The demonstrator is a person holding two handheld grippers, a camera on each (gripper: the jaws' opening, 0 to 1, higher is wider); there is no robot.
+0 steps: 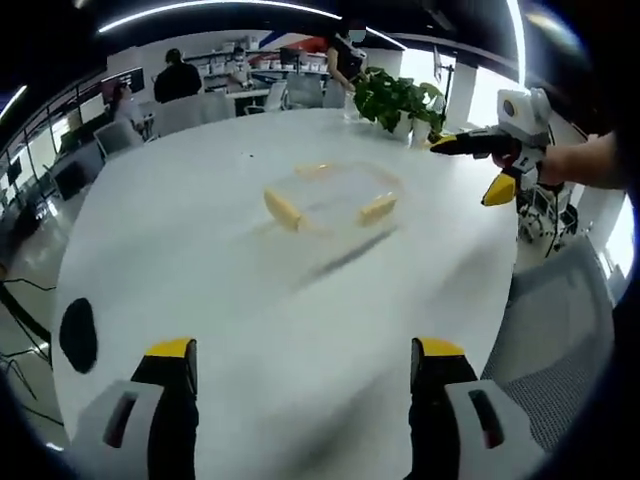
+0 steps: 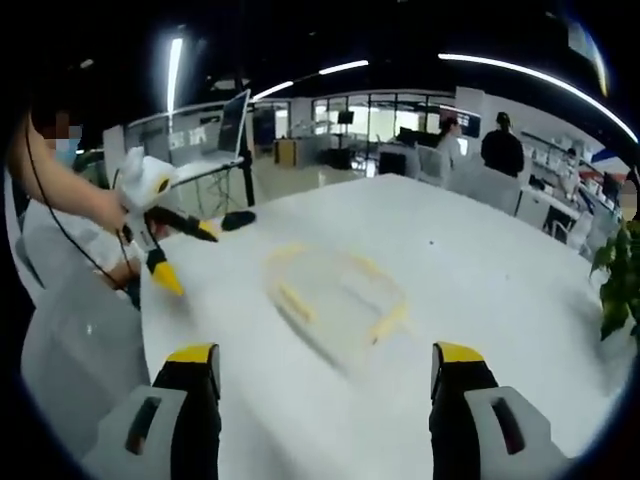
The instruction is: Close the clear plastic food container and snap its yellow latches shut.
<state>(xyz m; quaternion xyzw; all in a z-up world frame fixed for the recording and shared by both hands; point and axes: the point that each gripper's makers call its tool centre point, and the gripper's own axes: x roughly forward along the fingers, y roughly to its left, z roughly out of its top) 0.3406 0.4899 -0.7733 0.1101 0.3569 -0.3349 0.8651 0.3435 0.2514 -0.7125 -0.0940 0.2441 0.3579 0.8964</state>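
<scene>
left gripper view: clear container (image 1: pixel 333 196) with yellow latches (image 1: pixel 283 209) sits mid-desk (image 1: pixel 200 270), ahead of the open, empty left tongs (image 1: pixel 300 375); right tongs (image 2: pixel 325 378), also open, look about equally far.

one clear container (image 1: pixel 333 195) with two yellow latches (image 1: pixel 282 209) ahead of the tongs, one potted plant (image 1: pixel 400 100) beyond, two grippers (image 1: pixel 300 365).

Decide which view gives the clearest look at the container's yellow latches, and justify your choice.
The left gripper view: the clear container sits less blurred there, and two yellow latches stand out on its near side. The right gripper view shows the container smeared, its latches faint yellow streaks.
</scene>
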